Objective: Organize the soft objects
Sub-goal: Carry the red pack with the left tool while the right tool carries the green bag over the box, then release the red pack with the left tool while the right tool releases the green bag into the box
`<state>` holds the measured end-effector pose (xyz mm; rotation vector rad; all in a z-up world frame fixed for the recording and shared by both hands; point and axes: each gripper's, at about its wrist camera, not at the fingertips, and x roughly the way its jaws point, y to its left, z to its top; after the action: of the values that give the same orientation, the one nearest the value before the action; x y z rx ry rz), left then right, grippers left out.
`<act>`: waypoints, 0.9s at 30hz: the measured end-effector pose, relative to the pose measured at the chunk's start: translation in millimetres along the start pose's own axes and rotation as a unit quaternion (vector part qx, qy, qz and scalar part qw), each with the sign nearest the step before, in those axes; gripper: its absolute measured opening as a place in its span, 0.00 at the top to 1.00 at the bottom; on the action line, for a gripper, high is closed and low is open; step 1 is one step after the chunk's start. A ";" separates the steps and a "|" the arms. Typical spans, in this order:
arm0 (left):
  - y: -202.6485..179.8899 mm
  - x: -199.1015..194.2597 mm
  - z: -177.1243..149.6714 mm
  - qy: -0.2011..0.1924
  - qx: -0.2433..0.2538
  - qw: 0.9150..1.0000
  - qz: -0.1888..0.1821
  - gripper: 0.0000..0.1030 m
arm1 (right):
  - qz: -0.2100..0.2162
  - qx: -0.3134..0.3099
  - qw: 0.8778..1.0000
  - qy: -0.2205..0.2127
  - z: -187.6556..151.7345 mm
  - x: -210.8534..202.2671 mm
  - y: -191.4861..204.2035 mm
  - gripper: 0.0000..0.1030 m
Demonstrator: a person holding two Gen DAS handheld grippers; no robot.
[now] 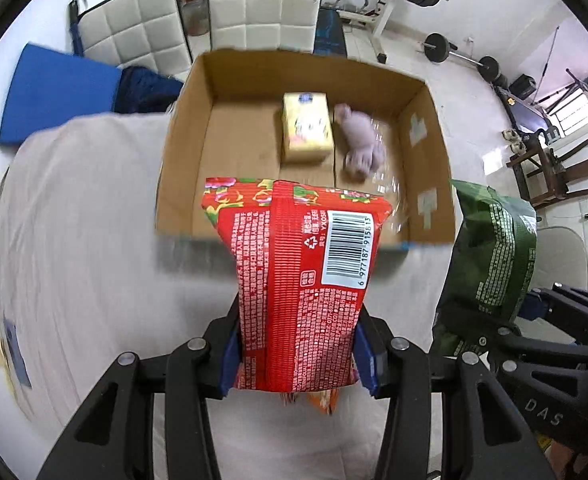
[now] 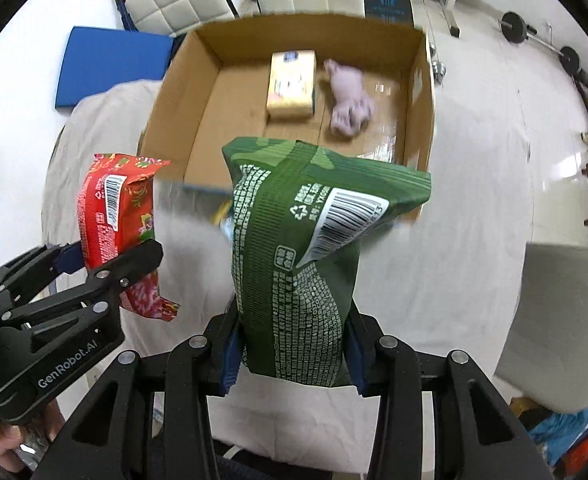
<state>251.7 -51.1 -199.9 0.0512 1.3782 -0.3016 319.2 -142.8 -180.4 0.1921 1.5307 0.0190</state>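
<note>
My left gripper (image 1: 298,360) is shut on a red printed soft pack (image 1: 294,260), gripping its lower part so the barcode end points toward the box. My right gripper (image 2: 292,356) is shut on a green soft pack (image 2: 294,264) in the same way. Both packs hang above the near edge of an open cardboard box (image 1: 426,140). Inside the box lie a yellow pack (image 1: 306,128) and a purple plush toy (image 1: 362,140). The right wrist view shows the left gripper (image 2: 110,264) with the red pack (image 2: 114,216) at the left.
The box stands on a surface draped in white cloth (image 1: 94,240). A blue mat (image 1: 58,92) and white padded chairs (image 1: 262,4) are behind it. Barbell weights (image 1: 438,46) and a wooden chair (image 1: 566,168) stand to the right. A grey seat (image 2: 554,320) is close on the right.
</note>
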 end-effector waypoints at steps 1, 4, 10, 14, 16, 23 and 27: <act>1.3 4.3 11.0 0.003 0.004 1.000 0.003 0.57 | -0.004 -0.001 1.000 -0.002 10.3 -2.3 2.1 0.57; 12.3 20.8 47.3 0.022 0.008 1.000 0.007 0.57 | -0.015 -0.002 1.000 0.001 44.9 6.7 -5.4 0.57; 39.8 59.5 109.2 0.056 -0.005 0.998 0.018 0.57 | -0.025 0.015 0.999 0.042 102.2 56.5 -32.7 0.57; 53.5 98.2 138.6 0.084 -0.021 0.996 0.018 0.57 | -0.029 0.026 0.997 0.072 120.0 97.9 -45.5 0.57; 57.0 116.4 149.4 0.095 -0.026 0.995 0.016 0.57 | -0.022 0.032 0.995 0.088 123.6 119.6 -50.1 0.57; 64.0 163.5 175.2 0.120 -0.035 0.992 0.021 0.57 | -0.031 0.026 0.992 0.120 130.9 165.4 -52.7 0.57; 63.7 175.9 181.1 0.123 -0.035 0.992 0.021 0.57 | -0.038 0.013 0.991 0.129 130.2 177.6 -50.2 0.57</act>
<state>468.5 -60.0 -343.9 0.0609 1.6293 -0.2154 450.7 -183.4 -359.5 0.1557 1.7958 -0.0383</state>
